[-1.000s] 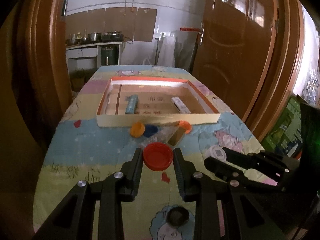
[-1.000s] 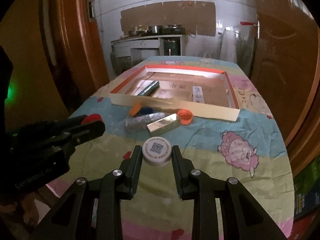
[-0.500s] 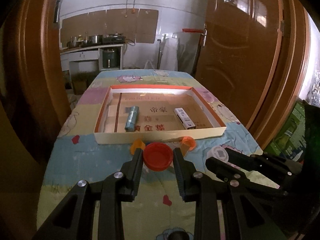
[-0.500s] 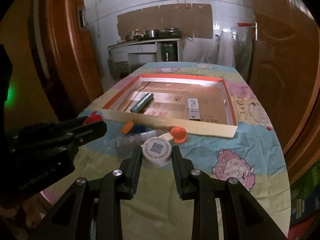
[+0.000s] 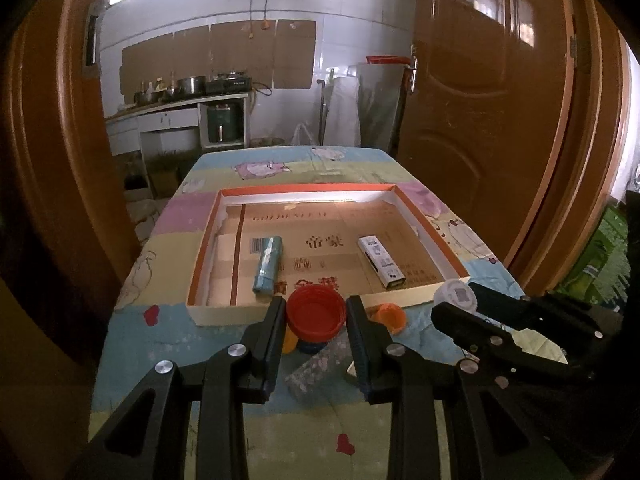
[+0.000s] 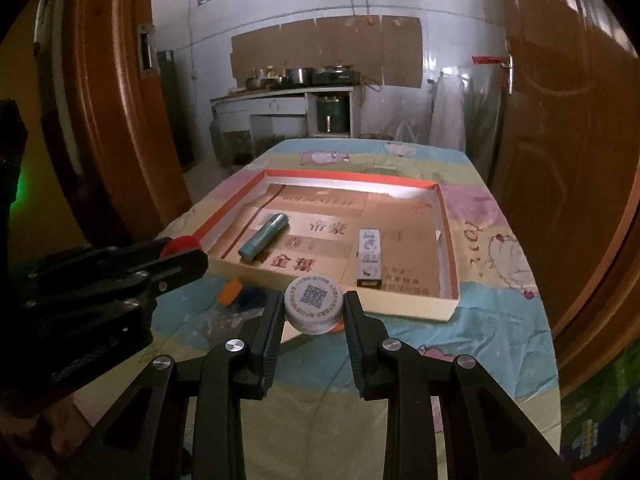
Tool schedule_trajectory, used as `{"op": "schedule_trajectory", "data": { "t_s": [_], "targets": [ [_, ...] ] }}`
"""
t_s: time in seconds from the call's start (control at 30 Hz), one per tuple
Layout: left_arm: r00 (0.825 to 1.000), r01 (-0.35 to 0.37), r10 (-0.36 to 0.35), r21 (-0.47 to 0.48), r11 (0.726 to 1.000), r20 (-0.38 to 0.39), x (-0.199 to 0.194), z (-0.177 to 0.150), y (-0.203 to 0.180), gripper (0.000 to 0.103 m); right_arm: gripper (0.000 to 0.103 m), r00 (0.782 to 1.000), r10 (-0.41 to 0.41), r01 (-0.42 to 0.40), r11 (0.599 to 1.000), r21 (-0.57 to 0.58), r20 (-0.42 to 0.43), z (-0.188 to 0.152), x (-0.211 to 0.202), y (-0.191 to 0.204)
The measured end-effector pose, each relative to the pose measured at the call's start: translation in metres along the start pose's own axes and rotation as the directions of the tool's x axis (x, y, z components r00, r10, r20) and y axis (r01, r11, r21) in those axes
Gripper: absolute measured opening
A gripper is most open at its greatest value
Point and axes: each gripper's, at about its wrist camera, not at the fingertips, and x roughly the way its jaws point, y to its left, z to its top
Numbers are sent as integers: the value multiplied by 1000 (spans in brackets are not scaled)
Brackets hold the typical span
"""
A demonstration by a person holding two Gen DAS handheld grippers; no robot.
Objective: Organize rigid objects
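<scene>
Nearest each camera, the left gripper [image 5: 316, 316] is clamped on a red cap [image 5: 316, 310] and the right gripper [image 6: 314, 308] pinches a white cap with a QR code [image 6: 314, 304], both lifted clear of the patterned cloth [image 6: 500, 340]. Just beyond and below them an orange cap [image 5: 390, 316], a blue cap [image 6: 252, 296] and a clear crinkled wrapper [image 5: 320, 364] lie on the cloth in front of the tray's near wall. Farther on sits the shallow cardboard tray [image 5: 224, 316] with its orange rim, holding a teal tube [image 5: 268, 264] toward the left and a small white carton [image 5: 380, 262] toward the right. The step in hand looks like carrying both caps over the near wall and setting them down inside. To do it well, each cap should likely clear the wall with room to spare and be lowered onto bare cardboard between tube and carton before the jaws let go, since a round cap dropped from height could roll or bounce out. The two grippers ride close together, so keeping them apart would avoid a knock.
</scene>
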Motion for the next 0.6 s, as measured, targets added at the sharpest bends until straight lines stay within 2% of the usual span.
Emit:
{"op": "schedule_trajectory", "data": {
  "t_s": [0.37, 0.6],
  "targets": [
    [999, 12, -13, -28, 1000, -33, 16, 12, 2, 31, 30, 1000, 14, -13, 999, 30, -10, 12, 8, -9],
    [998, 20, -23, -41, 999, -50, 31, 31, 6, 31, 30, 1000, 19, -18, 998, 61, -16, 28, 19, -20]
  ]
}}
